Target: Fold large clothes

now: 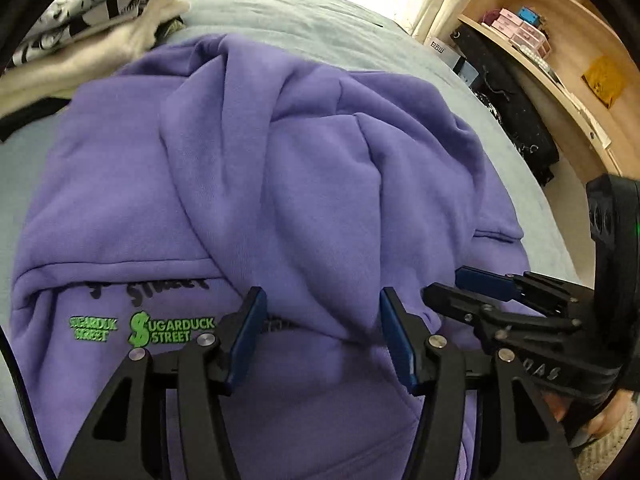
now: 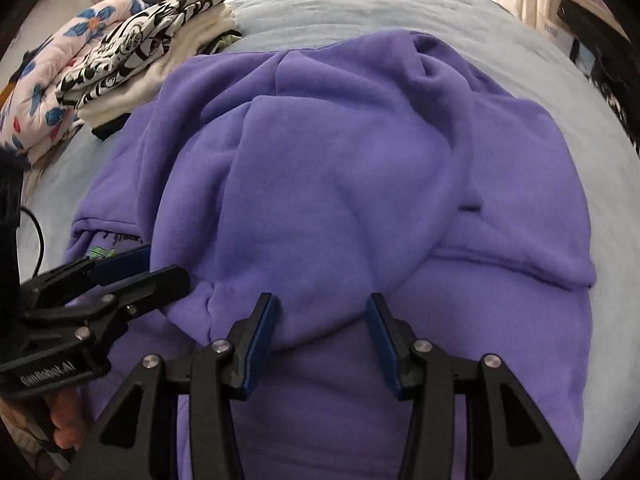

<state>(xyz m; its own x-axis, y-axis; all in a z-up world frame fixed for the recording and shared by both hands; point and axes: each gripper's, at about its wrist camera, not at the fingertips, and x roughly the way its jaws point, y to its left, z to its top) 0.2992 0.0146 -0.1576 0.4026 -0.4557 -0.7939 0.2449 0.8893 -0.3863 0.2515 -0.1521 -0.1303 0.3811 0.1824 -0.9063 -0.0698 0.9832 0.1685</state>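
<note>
A large purple fleece hoodie (image 1: 280, 168) is being shown spread in soft bunched folds across a pale blue-grey bed (image 1: 320, 24), its green printed lettering (image 1: 172, 330) being seen at the near left in the left wrist view. The left tongs (image 1: 324, 332) are being held released just above the near edge of the hoodie, the blue-padded fingers (image 1: 248, 336) standing apart with a ridge of purple cloth lying between them, not being pinched. The right tongs (image 2: 320, 340) are likewise being held released over the same garment, their blue pads (image 2: 260, 344) standing clear of a rounded fold of fleece. Each pair of tongs is being caught at the edge of the other's view, close beside it, with a person's fingers (image 2: 66, 420) being glimpsed under the handle. A stack of folded clothes (image 2: 132, 56), black-and-white patterned on top of cream, is being kept at the far left of the bed beside a floral quilt (image 2: 44, 92). A wooden shelf unit (image 1: 560, 52) is being seen to the right.
</note>
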